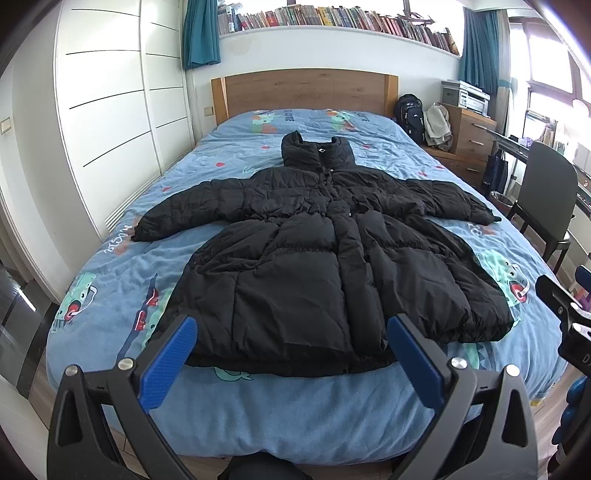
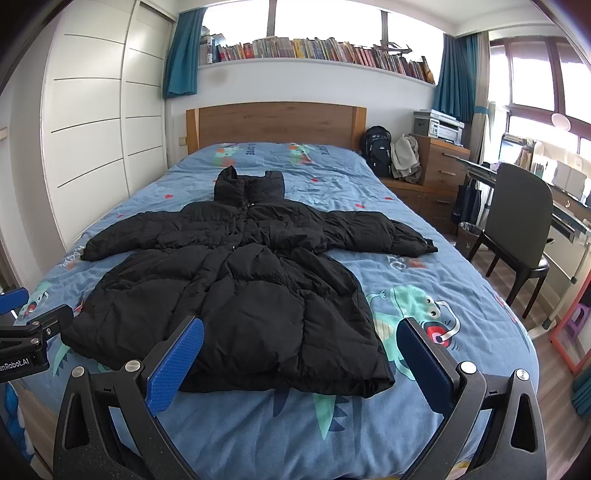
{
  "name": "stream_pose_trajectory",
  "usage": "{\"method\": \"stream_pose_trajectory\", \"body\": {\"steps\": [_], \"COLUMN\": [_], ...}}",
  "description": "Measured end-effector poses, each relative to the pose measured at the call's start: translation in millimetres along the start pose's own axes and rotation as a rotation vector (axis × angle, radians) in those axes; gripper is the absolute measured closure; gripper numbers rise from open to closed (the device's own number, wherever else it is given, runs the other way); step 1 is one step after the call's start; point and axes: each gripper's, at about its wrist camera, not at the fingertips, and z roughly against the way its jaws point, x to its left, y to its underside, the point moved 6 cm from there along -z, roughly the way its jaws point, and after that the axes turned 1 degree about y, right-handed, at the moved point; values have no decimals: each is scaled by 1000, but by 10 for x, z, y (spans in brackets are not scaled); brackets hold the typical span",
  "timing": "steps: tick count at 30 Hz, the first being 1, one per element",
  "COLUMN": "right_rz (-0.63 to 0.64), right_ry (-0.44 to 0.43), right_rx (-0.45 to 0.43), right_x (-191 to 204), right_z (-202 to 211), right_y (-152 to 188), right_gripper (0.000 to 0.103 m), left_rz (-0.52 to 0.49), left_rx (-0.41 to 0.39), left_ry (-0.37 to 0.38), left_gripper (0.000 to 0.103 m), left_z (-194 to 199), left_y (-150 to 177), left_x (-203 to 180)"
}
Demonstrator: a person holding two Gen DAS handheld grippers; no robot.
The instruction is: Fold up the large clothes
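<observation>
Black quilted puffer coat (image 1: pixel 317 251) spread flat, sleeves outstretched, on the bed's blue cartoon-print cover (image 1: pixel 258 402); collar toward the oak headboard (image 1: pixel 303 90). Beyond the coat: wall shelf of books (image 2: pixel 317 50); white wardrobe (image 1: pixel 110 99) on one side, dark chair (image 2: pixel 521 221) on the other. Left tongs (image 1: pixel 291 363) and right tongs (image 2: pixel 303 363) both apart, empty, near the hem.

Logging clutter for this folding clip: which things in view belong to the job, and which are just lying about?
Belongs to the job:
black puffer coat, spread flat
bed under it
left gripper, open
right gripper, open

Lying about:
backpack
chair
printer
books
</observation>
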Motion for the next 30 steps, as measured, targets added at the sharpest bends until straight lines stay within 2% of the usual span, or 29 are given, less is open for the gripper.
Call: {"method": "stream_pose_trajectory", "body": {"steps": [20, 30], "right_rz": [3, 4], "right_ry": [9, 10], "right_rx": [9, 11], "right_x": [28, 5], "right_z": [-147, -161], "right_y": [17, 33], "right_gripper": [1, 1], "left_rz": [12, 39], "left_rx": [9, -12], "left_ry": [0, 16], "left_gripper": [0, 0], "left_z": [-47, -95], "left_y": [15, 34], "left_x": [11, 41]}}
